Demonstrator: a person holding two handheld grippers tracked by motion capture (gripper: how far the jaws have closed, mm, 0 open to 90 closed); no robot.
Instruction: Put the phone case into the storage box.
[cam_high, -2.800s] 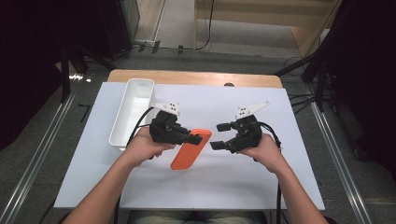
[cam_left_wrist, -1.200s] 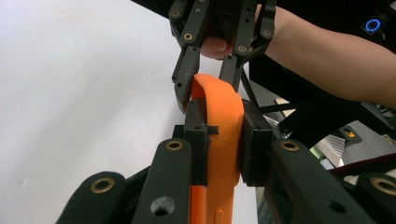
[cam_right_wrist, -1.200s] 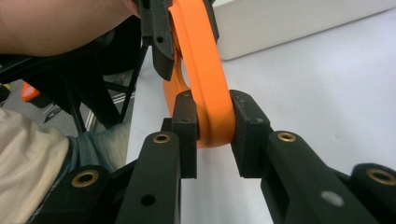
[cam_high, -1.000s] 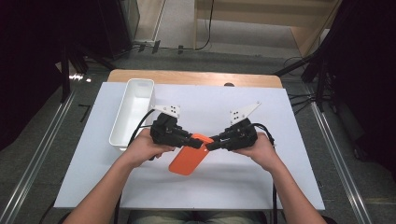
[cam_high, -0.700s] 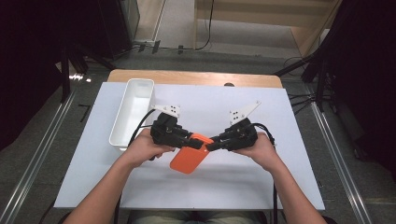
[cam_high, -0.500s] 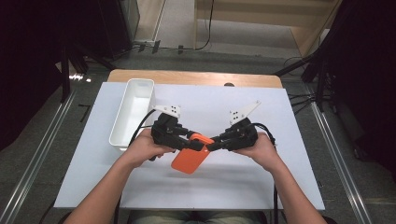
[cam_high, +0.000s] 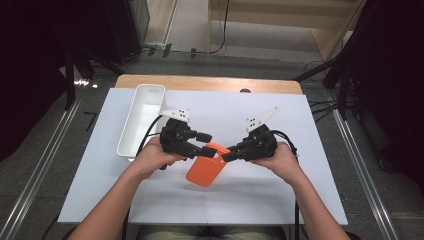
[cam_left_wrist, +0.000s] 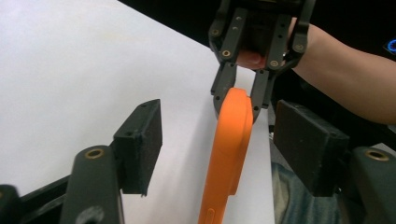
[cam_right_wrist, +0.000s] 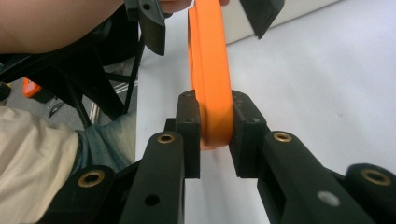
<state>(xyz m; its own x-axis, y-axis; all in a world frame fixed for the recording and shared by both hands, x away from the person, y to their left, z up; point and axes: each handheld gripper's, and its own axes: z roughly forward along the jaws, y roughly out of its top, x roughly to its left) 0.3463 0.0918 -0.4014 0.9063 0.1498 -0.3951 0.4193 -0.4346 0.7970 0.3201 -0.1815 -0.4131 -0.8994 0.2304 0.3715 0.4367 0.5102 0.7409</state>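
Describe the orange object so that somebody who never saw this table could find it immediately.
On the white table, look between the person's two hands, right of the long white tray. The orange case is flat with rounded corners, pinched at one edge by the right tool. It is the one brightly coloured thing there.

So my left gripper (cam_left_wrist: 217, 154) was clamped on the flat orange plastic case (cam_high: 205, 170) a second ago, and its jaws have just been opening. The case sits between the pads with a gap either side. A few seconds back my right gripper (cam_right_wrist: 215, 135) was off to the side with nothing in it; now it's pinching the case's far edge.
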